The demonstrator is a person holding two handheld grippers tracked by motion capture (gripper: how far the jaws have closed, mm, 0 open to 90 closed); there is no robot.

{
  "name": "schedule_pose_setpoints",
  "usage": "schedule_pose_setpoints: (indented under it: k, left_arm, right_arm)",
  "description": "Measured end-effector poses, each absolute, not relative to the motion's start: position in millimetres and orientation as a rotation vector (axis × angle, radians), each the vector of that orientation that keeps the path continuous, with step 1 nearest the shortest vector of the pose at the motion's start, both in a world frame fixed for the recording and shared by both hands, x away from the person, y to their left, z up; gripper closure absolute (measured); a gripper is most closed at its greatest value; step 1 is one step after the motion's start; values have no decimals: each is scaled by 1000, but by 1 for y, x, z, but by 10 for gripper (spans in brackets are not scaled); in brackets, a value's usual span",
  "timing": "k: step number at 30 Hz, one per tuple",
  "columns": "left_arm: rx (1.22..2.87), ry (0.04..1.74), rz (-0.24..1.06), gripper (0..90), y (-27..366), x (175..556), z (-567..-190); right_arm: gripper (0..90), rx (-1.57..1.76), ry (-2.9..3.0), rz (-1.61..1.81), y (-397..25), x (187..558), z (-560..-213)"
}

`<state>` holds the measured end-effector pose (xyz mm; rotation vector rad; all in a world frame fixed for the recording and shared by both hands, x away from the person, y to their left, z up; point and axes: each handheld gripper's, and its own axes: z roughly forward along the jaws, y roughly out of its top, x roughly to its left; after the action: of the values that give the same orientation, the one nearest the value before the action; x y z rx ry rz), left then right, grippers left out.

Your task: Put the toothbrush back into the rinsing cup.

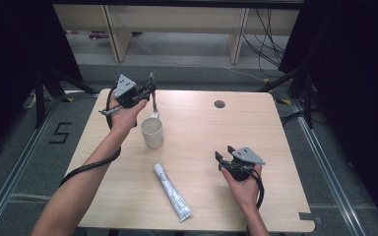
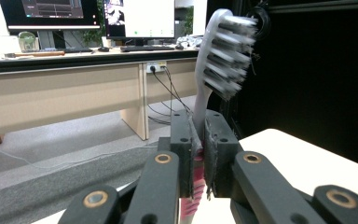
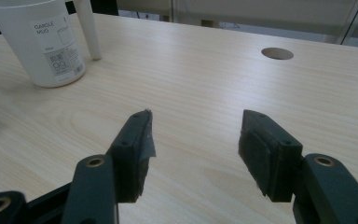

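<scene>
My left gripper (image 1: 150,91) (image 2: 198,135) is shut on a grey toothbrush (image 1: 154,105) (image 2: 221,51), held upright at the table's far left. Its bristled head rises above the jaws, and its white handle end (image 3: 87,28) touches the table just behind a white cup (image 1: 152,132) (image 3: 51,42). A white toothpaste tube (image 1: 172,192) lies flat near the front edge. Right of the tube, my right gripper (image 1: 226,158) (image 3: 193,144) stands open just above the table with nothing between its jaws, pointing toward the cup.
The light wood table (image 1: 202,123) has a round cable hole (image 1: 219,104) (image 3: 277,53) at its far middle. Beyond the table are desk legs and cables on the floor. Dark curtains hang on both sides.
</scene>
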<state>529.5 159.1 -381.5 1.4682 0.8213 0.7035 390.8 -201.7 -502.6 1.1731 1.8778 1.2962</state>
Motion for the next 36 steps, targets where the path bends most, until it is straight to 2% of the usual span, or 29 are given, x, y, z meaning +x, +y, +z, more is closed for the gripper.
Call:
schedule_pose_setpoints:
  k: [36]
  left_arm:
    - [1535,899,671,831,155,542,-407]
  right_arm:
    - [445,1194,1892,1293,-203,390,-503]
